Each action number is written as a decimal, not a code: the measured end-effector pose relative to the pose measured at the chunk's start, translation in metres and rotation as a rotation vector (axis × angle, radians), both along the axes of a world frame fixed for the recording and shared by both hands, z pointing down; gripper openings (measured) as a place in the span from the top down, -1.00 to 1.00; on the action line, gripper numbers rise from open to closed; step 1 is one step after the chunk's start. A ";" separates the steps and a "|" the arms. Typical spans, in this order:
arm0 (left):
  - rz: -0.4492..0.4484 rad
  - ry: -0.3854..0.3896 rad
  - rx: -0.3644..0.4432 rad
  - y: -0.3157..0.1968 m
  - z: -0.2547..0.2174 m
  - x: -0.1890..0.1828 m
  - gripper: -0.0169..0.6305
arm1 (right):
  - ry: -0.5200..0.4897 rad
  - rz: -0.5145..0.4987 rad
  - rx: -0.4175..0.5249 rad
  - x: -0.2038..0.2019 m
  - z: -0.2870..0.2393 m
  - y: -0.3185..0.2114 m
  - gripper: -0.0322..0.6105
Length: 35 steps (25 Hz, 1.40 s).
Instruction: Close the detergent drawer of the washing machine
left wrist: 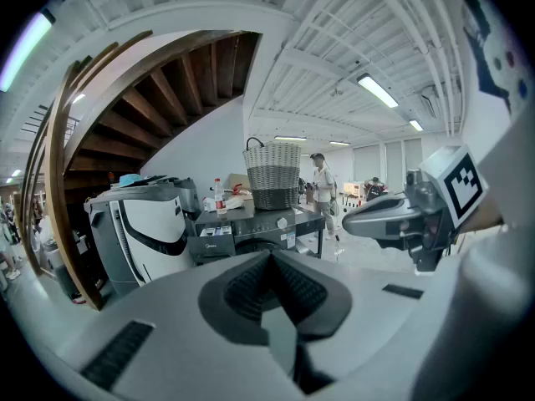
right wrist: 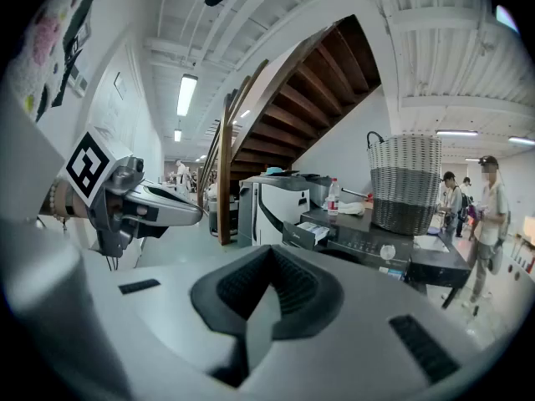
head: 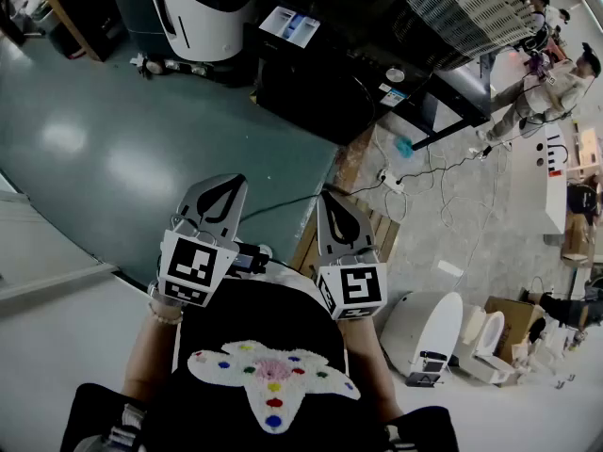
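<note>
A black washing machine (head: 325, 83) stands across the floor, well ahead of both grippers. Its detergent drawer (head: 290, 26) is pulled out at the machine's left, with white and blue inside. The left gripper view shows the machine (left wrist: 255, 230) and the drawer (left wrist: 209, 245) far off. In the right gripper view the drawer (right wrist: 306, 235) juts from the machine (right wrist: 372, 245). My left gripper (head: 219, 196) and right gripper (head: 337, 219) are held side by side near the person's body. Both are shut with nothing between the jaws.
A wicker basket (right wrist: 405, 182) and a bottle (right wrist: 333, 195) stand on the machine. A big white and black appliance (head: 203, 12) sits to its left, beside a wooden staircase (right wrist: 292, 82). Cables (head: 415, 172) trail over the floor on the right. People (head: 551, 73) stand further right.
</note>
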<state>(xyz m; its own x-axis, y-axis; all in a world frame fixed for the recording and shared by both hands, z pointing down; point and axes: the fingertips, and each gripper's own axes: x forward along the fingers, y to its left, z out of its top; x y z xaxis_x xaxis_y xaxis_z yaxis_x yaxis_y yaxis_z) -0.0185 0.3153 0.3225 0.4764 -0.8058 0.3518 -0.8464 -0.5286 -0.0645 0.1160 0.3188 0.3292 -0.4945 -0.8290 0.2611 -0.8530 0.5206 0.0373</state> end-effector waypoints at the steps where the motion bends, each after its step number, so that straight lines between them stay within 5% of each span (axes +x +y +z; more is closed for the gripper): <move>1: -0.002 0.000 0.001 0.001 0.000 0.000 0.91 | 0.000 -0.001 0.001 0.000 0.000 0.000 0.89; 35: 0.005 -0.012 0.013 0.012 -0.003 0.025 0.91 | -0.053 0.015 -0.008 0.025 0.000 0.012 0.89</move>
